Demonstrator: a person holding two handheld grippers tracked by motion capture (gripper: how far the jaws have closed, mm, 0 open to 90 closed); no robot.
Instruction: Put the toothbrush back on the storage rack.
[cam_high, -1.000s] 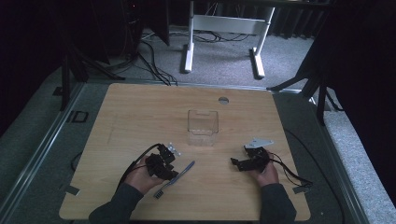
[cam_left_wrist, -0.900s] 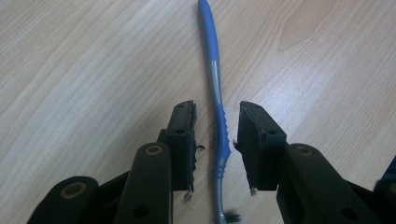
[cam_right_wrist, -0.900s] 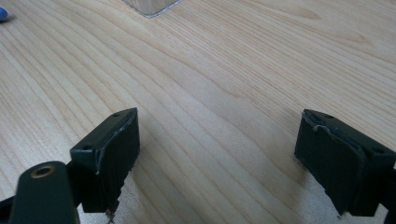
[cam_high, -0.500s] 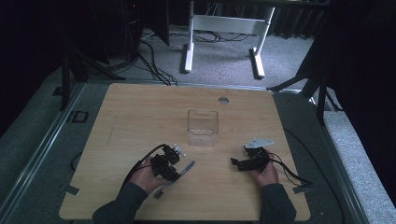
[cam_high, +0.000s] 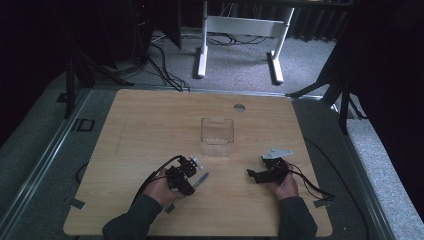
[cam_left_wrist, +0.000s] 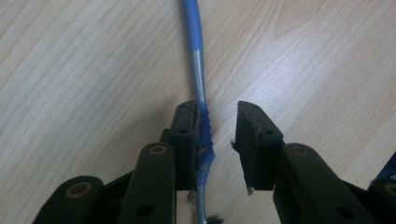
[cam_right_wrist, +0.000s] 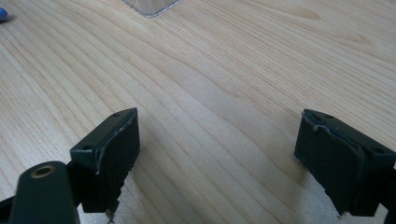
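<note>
looks like the pick-up step is what's in hand here: a blue toothbrush (cam_left_wrist: 201, 70) is lying flat on the wooden table (cam_high: 150, 125) and is being straddled by the left tool (cam_left_wrist: 214, 140). in the left gripper view the ribbed grip part of the handle is seen touching the inner face of the left-hand jaw, while a clear gap is left to the other jaw, so it's not pinched yet, just partly spread around it. bristles can be made out at the very bottom of that view, a bit blurry.

in the high view the toothbrush (cam_high: 198, 181) is found at the near left of the table, just beside the person's left hand (cam_high: 160, 190), with a clear plastic box (cam_high: 217, 136) standing a little further back toward the middle. probably that's where it's meant to go, but that's only a guess.

next move, as judged: the jaws need to be closed squarely on the handle before any lift, since it's sitting off-centre and could get rolled or twisted.

the right tool (cam_right_wrist: 217, 158) is held spread wide over bare wood, nothing touched or held, parked near the right edge (cam_high: 260, 175).
</note>
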